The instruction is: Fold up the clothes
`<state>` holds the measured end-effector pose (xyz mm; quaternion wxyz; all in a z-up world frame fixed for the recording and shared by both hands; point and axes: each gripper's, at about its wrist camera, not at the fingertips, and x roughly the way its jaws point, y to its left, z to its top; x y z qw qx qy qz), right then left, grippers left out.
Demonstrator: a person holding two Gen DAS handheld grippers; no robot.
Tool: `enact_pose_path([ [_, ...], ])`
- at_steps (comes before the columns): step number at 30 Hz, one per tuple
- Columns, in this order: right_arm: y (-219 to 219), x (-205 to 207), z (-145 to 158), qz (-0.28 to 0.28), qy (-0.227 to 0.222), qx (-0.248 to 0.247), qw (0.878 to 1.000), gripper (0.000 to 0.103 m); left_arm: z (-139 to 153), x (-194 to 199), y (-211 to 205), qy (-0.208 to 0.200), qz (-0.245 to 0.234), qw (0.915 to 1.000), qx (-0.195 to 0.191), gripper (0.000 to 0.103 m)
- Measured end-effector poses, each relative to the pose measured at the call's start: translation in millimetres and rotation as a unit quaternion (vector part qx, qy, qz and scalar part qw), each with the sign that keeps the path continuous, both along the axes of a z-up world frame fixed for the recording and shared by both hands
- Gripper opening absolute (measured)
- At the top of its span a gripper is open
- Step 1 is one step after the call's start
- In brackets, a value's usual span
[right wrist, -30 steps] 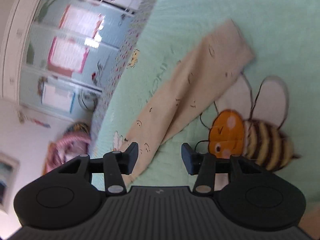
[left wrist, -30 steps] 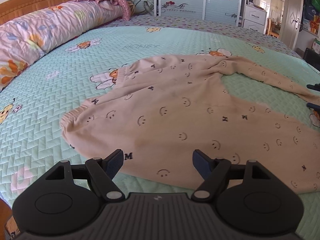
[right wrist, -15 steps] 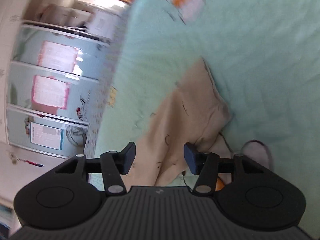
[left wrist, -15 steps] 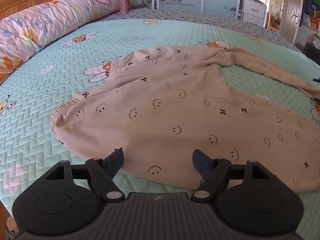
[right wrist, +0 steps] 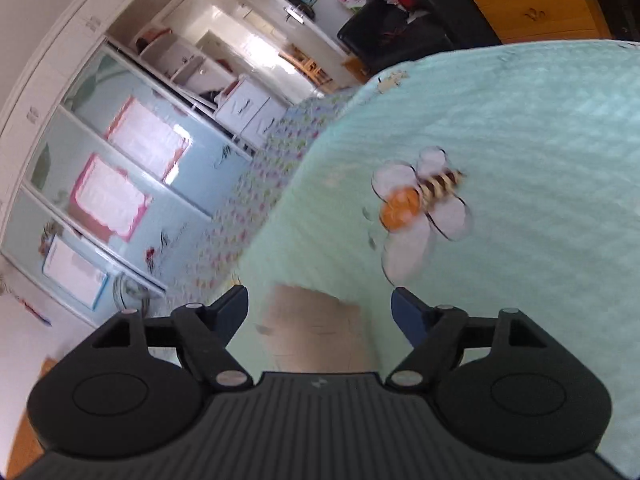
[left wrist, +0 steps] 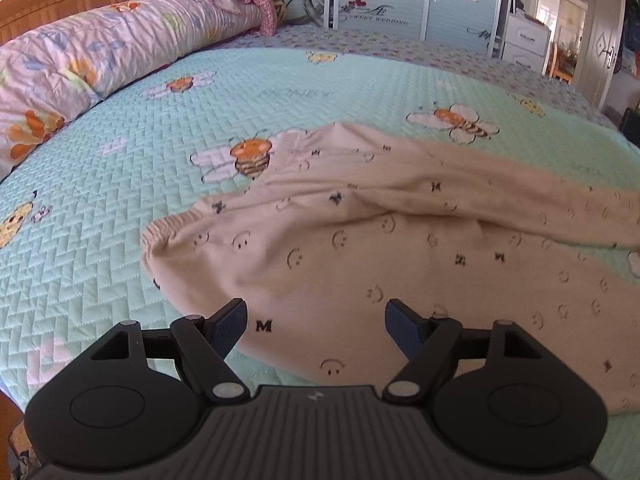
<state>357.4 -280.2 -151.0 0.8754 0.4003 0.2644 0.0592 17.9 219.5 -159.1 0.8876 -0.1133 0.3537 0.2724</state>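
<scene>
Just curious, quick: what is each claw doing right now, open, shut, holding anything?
Left gripper: open, empty, above the beige trousers.
Right gripper: just opened, holding nothing.

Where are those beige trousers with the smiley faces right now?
The beige trousers lie spread flat on the mint-green bedspread, filling the middle and right of the left wrist view, waistband beside a printed bee, just beyond the open left gripper.

floral bolster [left wrist: 92, 64] along headboard [left wrist: 76, 4] (wardrobe doors [right wrist: 120, 184] behind)
</scene>
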Motion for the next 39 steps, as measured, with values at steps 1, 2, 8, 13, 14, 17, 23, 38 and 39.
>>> enact_pose_path([
  [1,5,-17,-5,0.014,-0.003,0.002,1.000,0.079,6,-1,3,-0.005,0.003,1.0000,0.004,0.079],
  [2,14,-33,-12,0.035,-0.006,0.008,0.999,0.079,11,-3,6,-0.011,0.006,0.9999,0.008,0.079],
  [8,123,-85,-33,0.223,-0.002,0.023,0.975,0.079,27,-16,38,-0.037,0.057,0.9977,0.001,0.079],
  [13,266,-90,-1,0.406,-0.032,-0.011,0.913,0.079,9,-24,33,-0.052,0.065,0.9965,-0.008,0.079],
  [14,296,-94,5,0.444,-0.036,-0.024,0.895,0.079,4,-24,30,-0.059,0.061,0.9963,-0.012,0.079],
  [17,389,-94,16,0.533,-0.051,-0.100,0.839,0.079,-11,-23,12,-0.080,0.034,0.9960,-0.022,0.079],
  [23,540,-84,12,0.634,-0.100,-0.292,0.710,0.079,-32,-26,-13,-0.120,-0.014,0.9927,0.001,0.079],
  [38,647,-104,-20,0.757,-0.114,-0.433,0.477,0.006,-41,-26,4,-0.117,-0.030,0.9925,-0.014,0.079],
  [39,649,-99,-10,0.743,-0.128,-0.435,0.493,0.006,-41,-27,5,-0.118,-0.029,0.9925,-0.014,0.079],
])
